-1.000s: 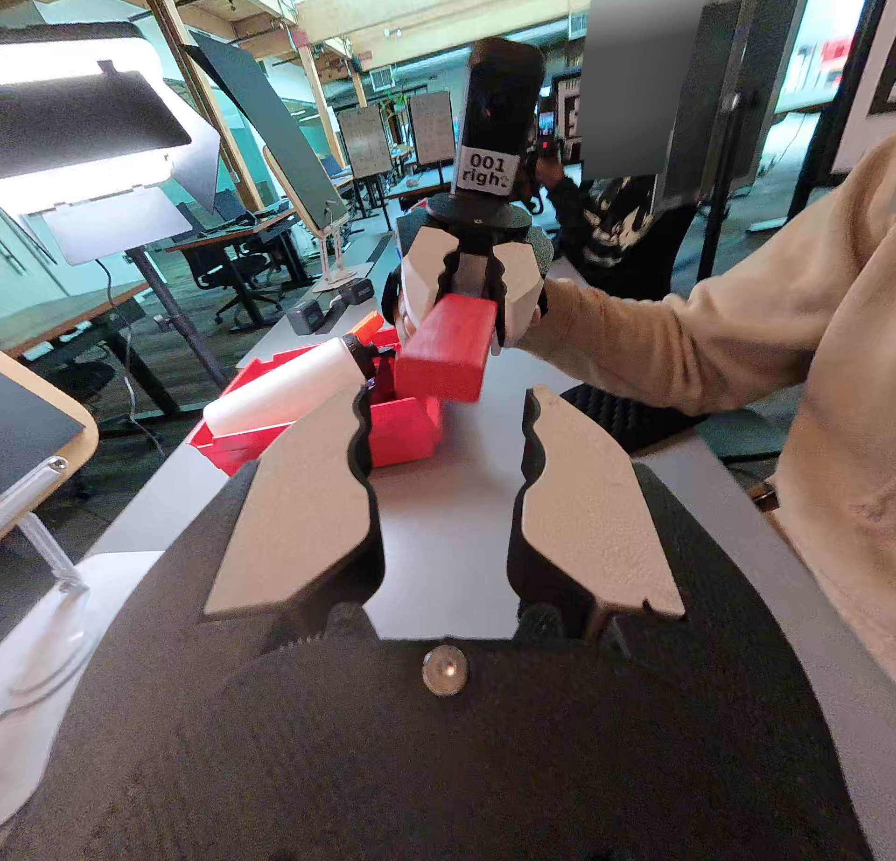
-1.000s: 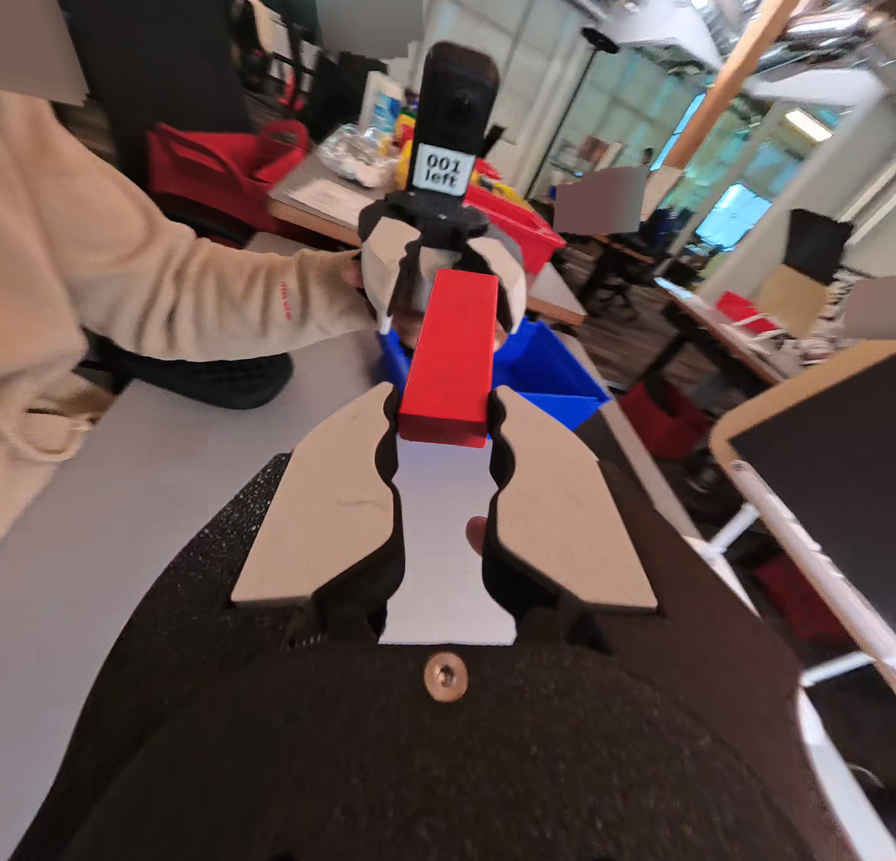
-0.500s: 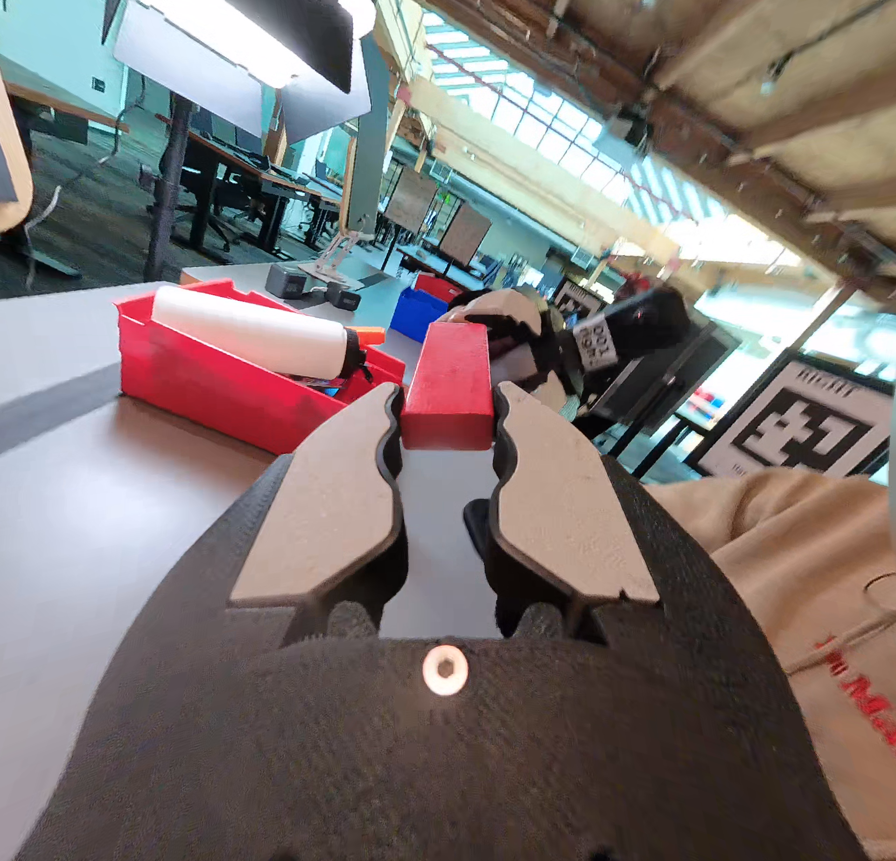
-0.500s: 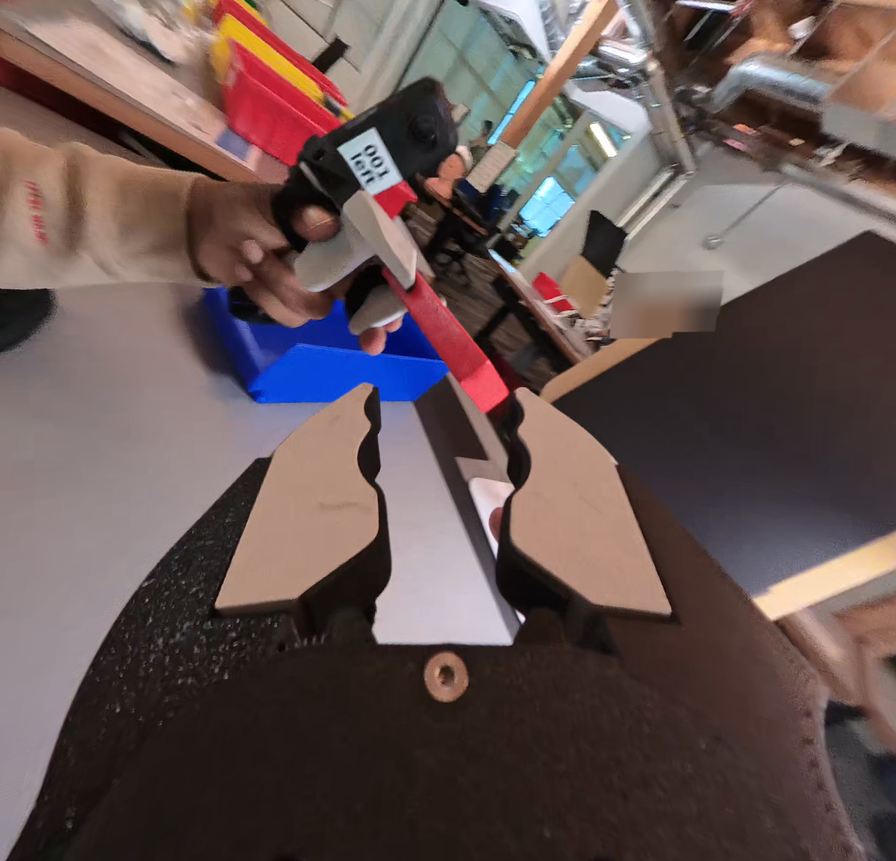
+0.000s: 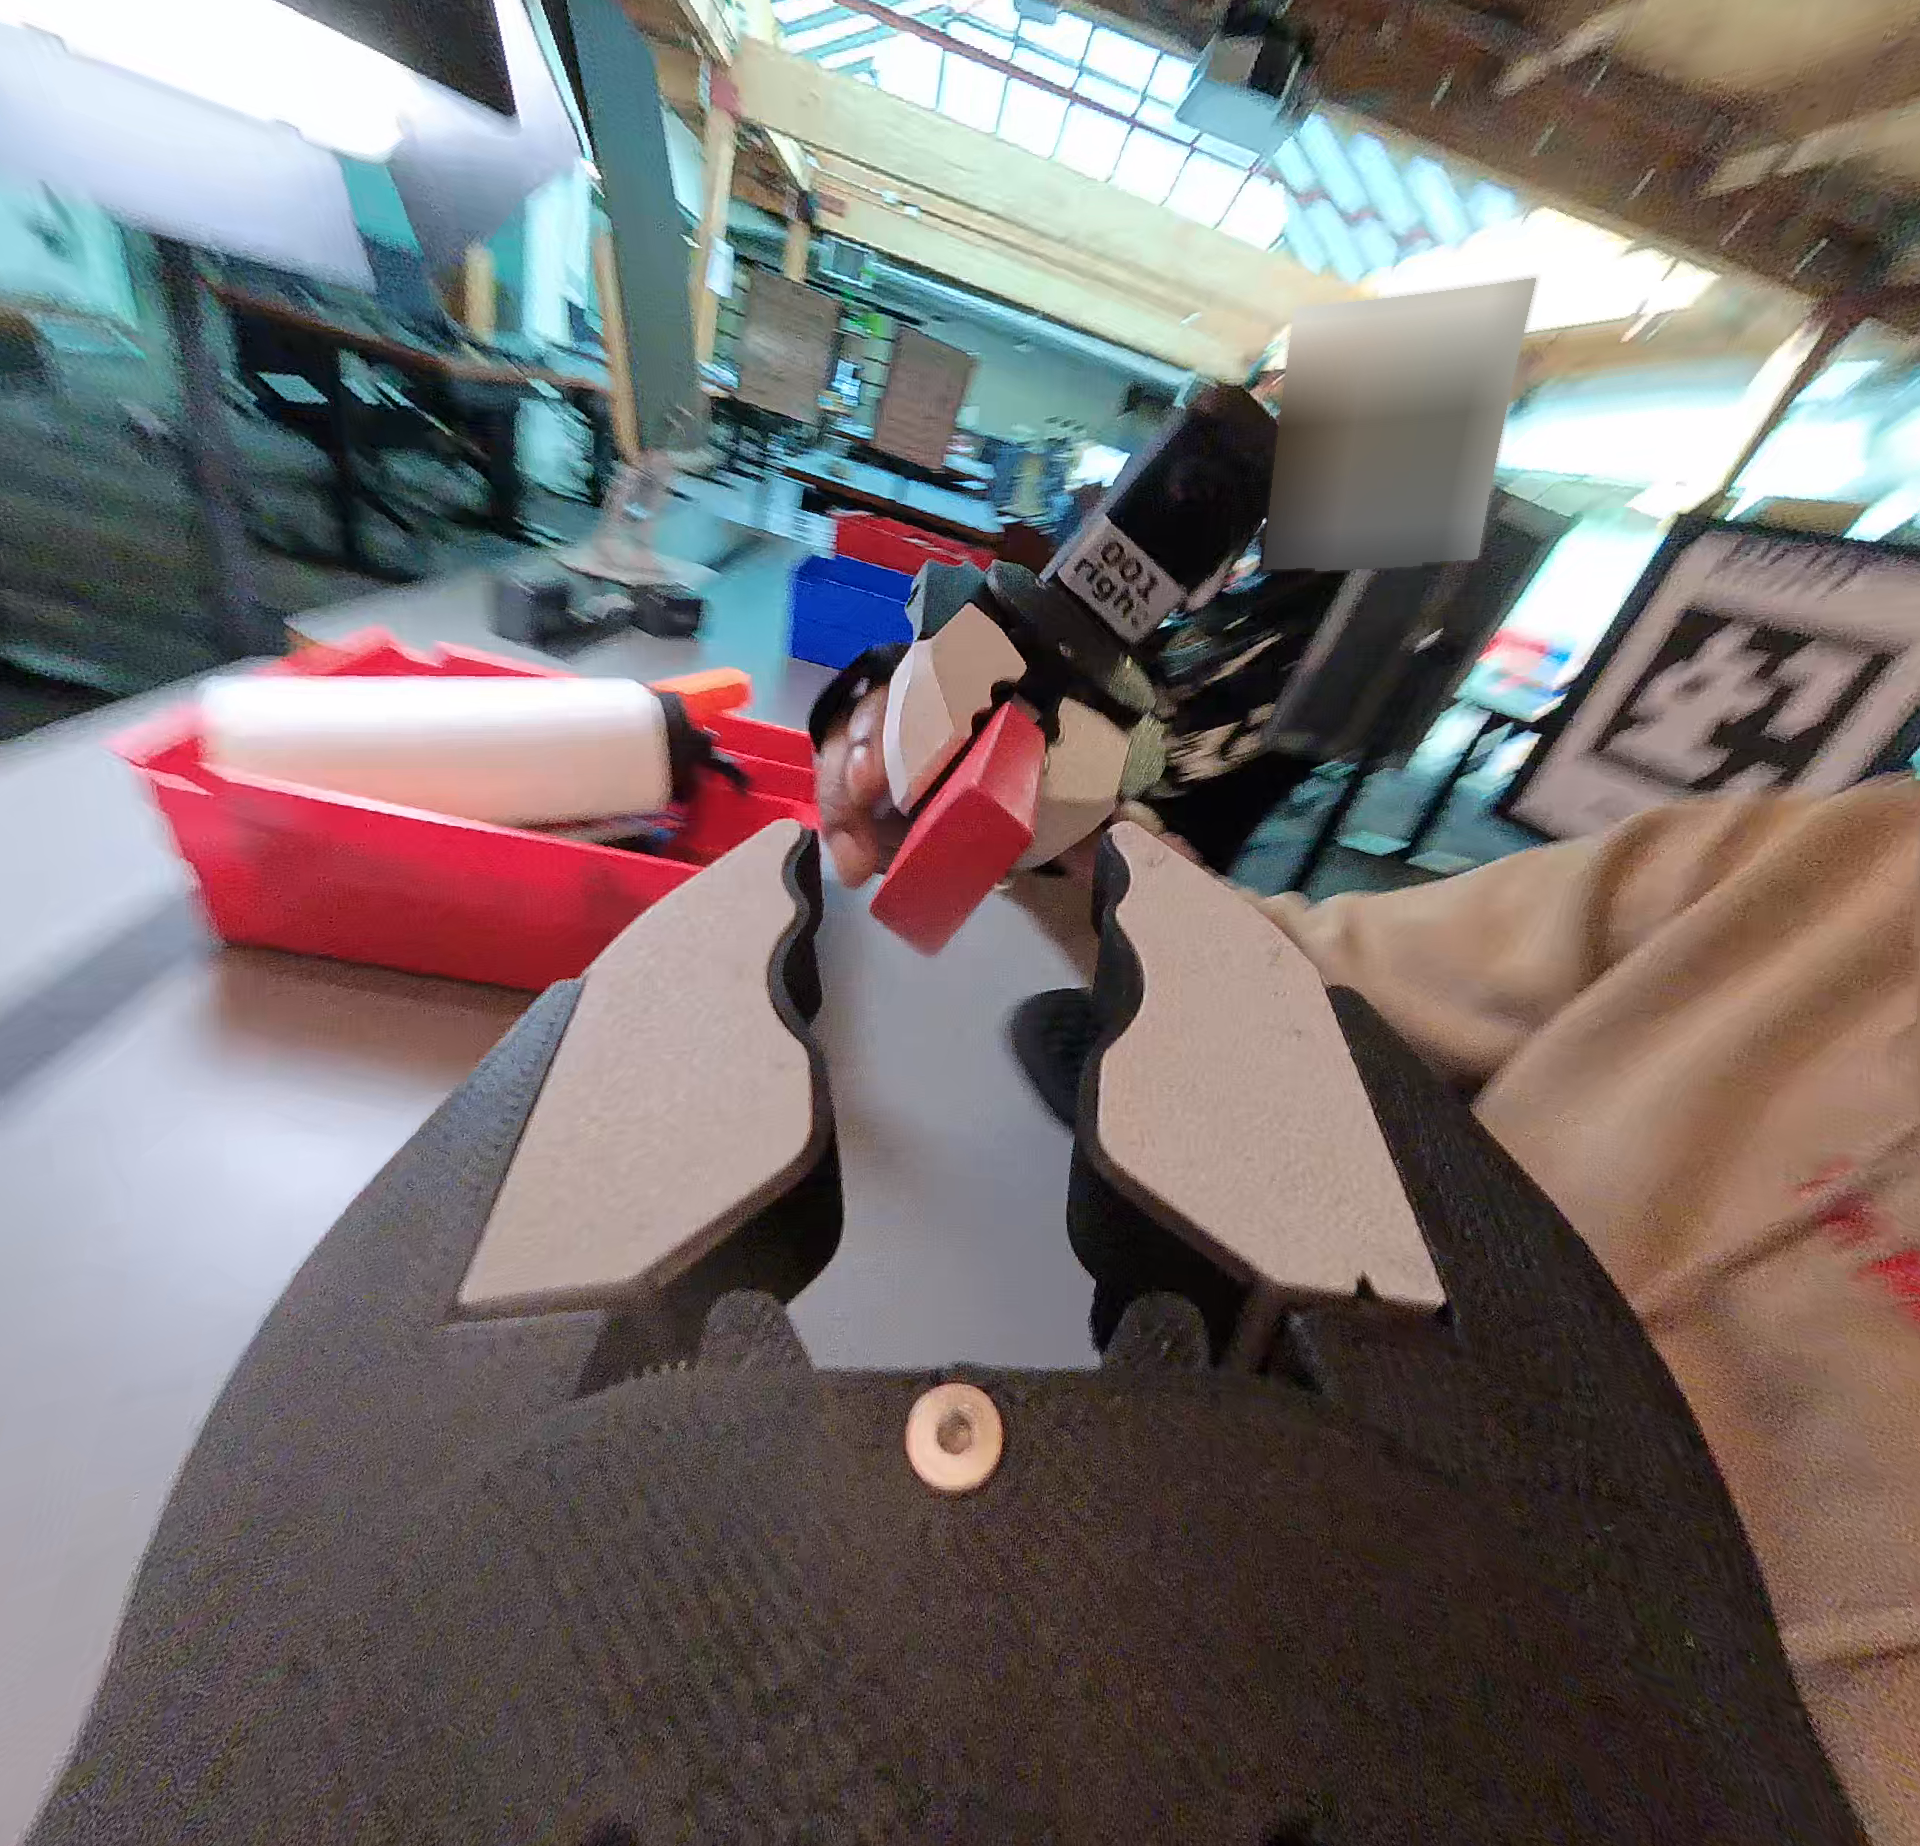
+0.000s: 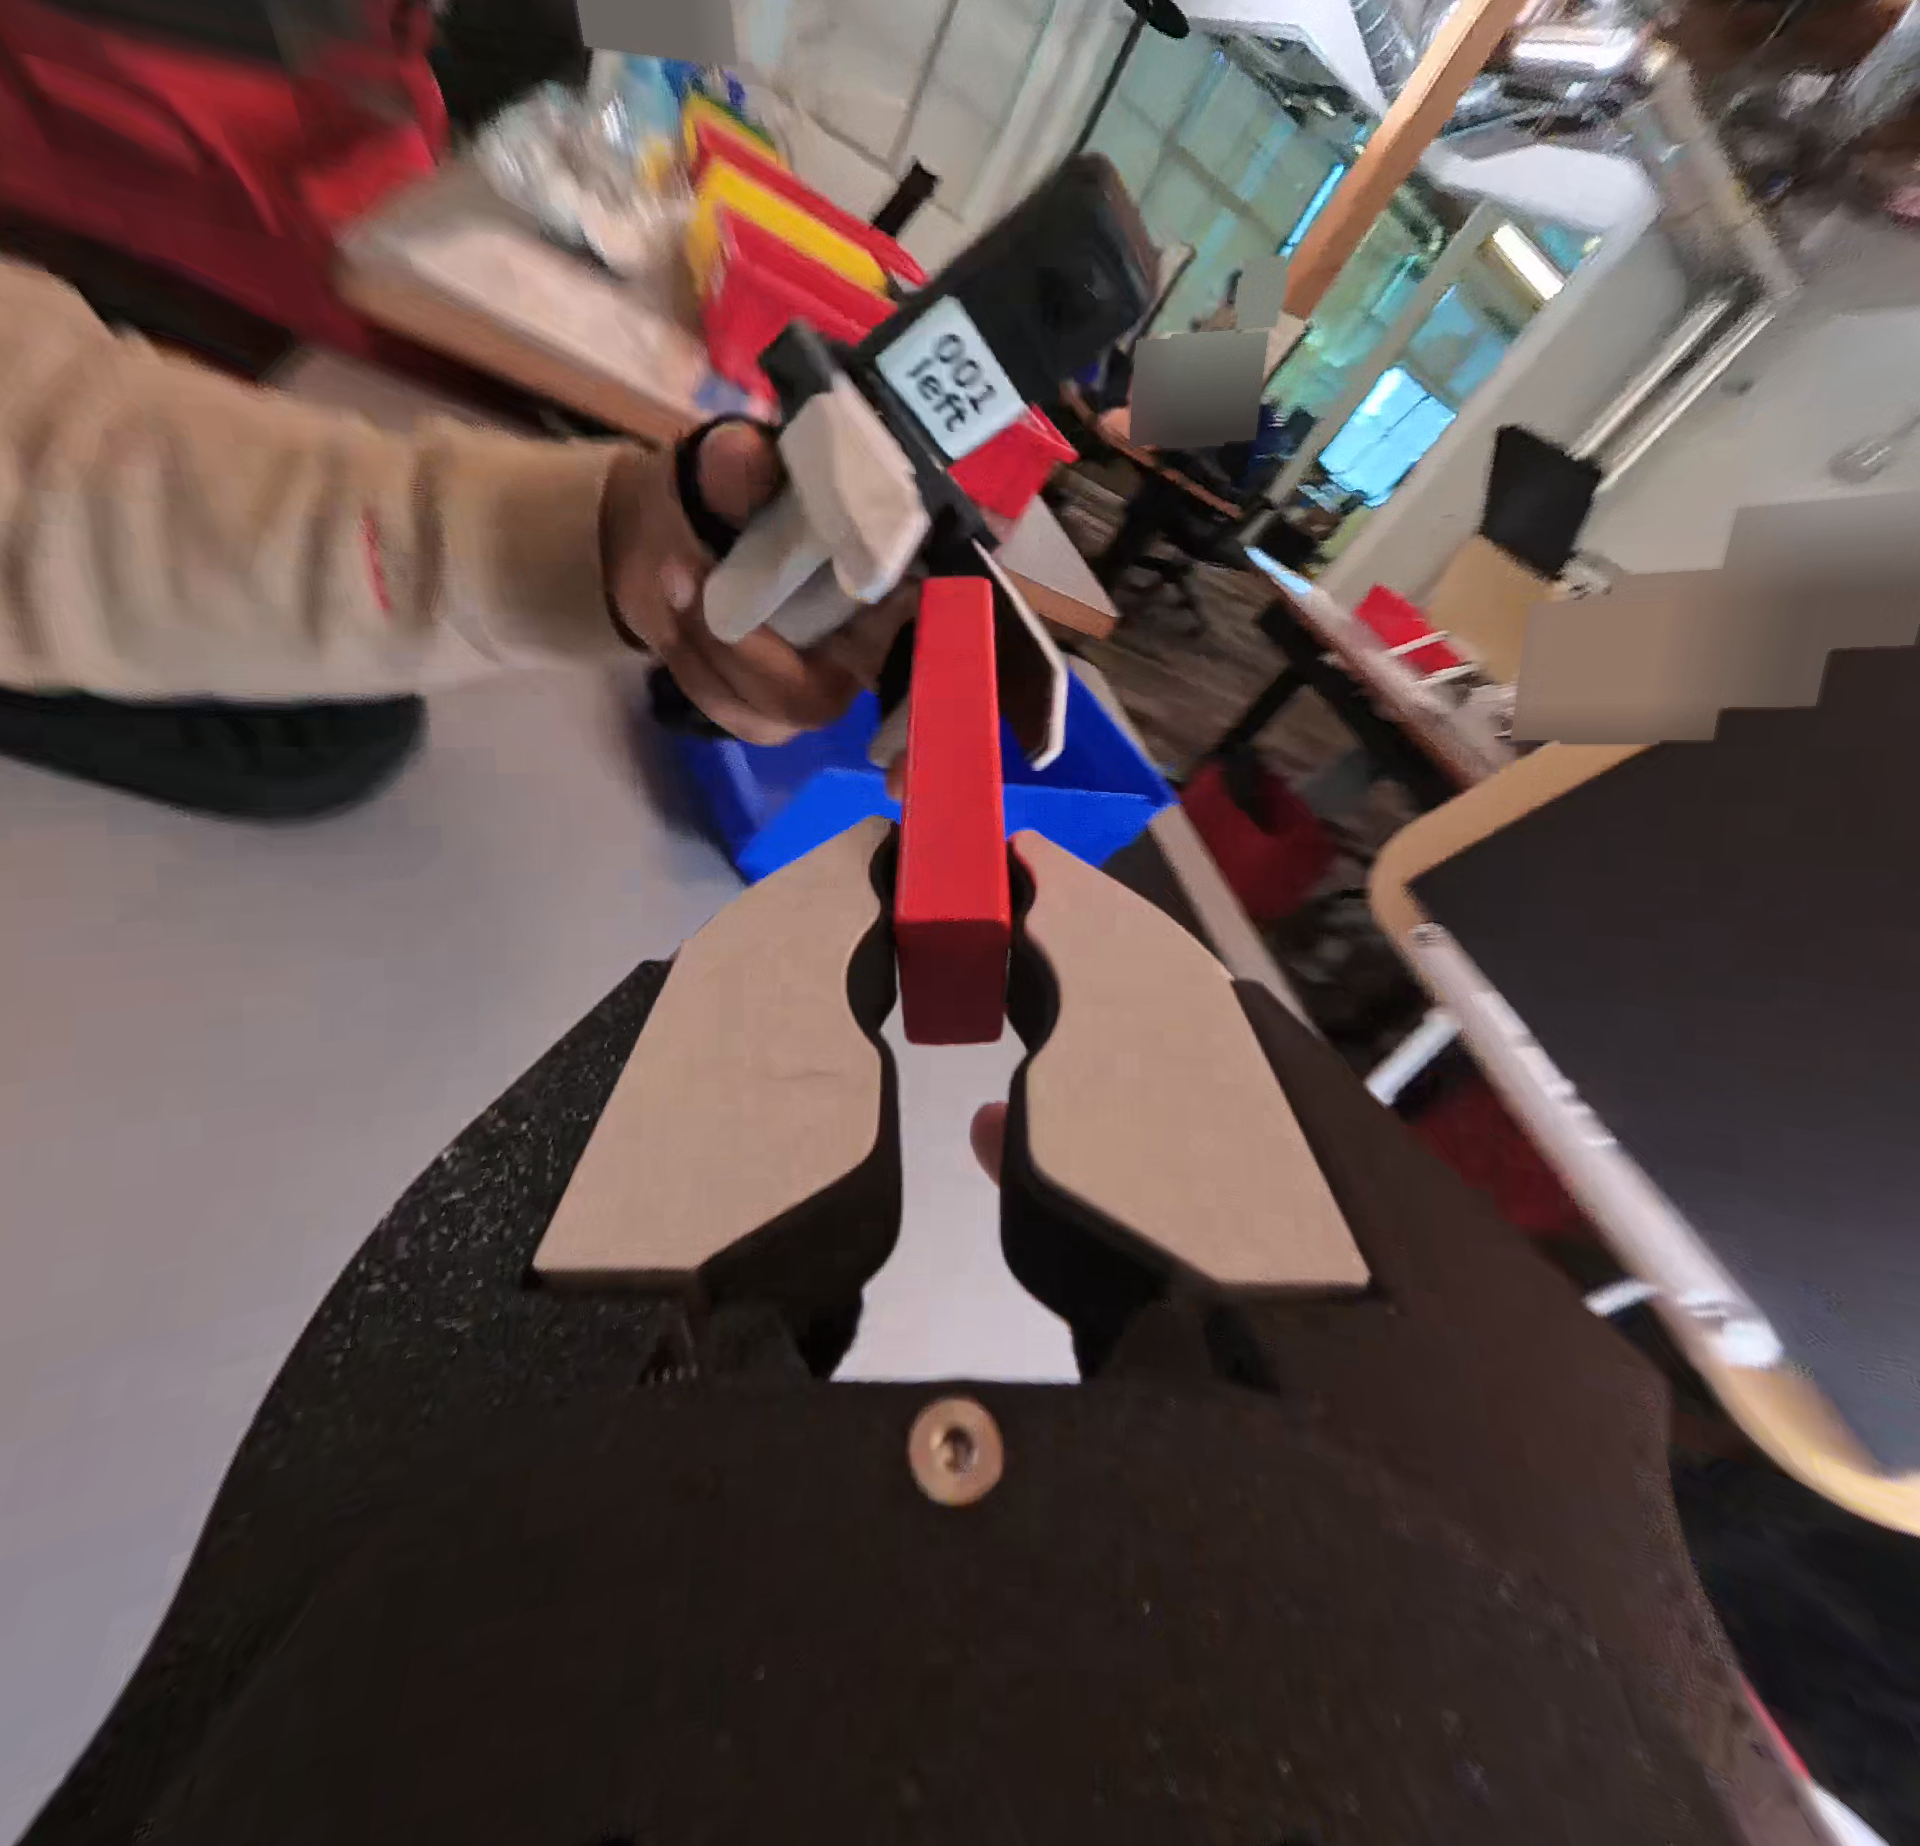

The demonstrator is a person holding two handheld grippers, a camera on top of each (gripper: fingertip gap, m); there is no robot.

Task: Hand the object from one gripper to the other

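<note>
Red block (image 6: 953, 861); red bin (image 5: 416, 882) holding a white bottle (image 5: 436, 747) with orange tip; blue bin (image 6: 831, 809); grey counter (image 6: 312, 965); tools — tan pads (image 6: 748, 1058), speckled black bodies; beige sleeve (image 6: 260, 539).

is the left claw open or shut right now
Open. The left claw has a wide gap between its fingers, and the red block sits clamped in the right claw instead.

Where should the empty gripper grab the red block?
Judging by its pose, take the red block by its free end, the one sticking out toward the open left gripper. Come straight on, jaws closing on the two long flat sides. The right gripper already clamps the other end.
</note>
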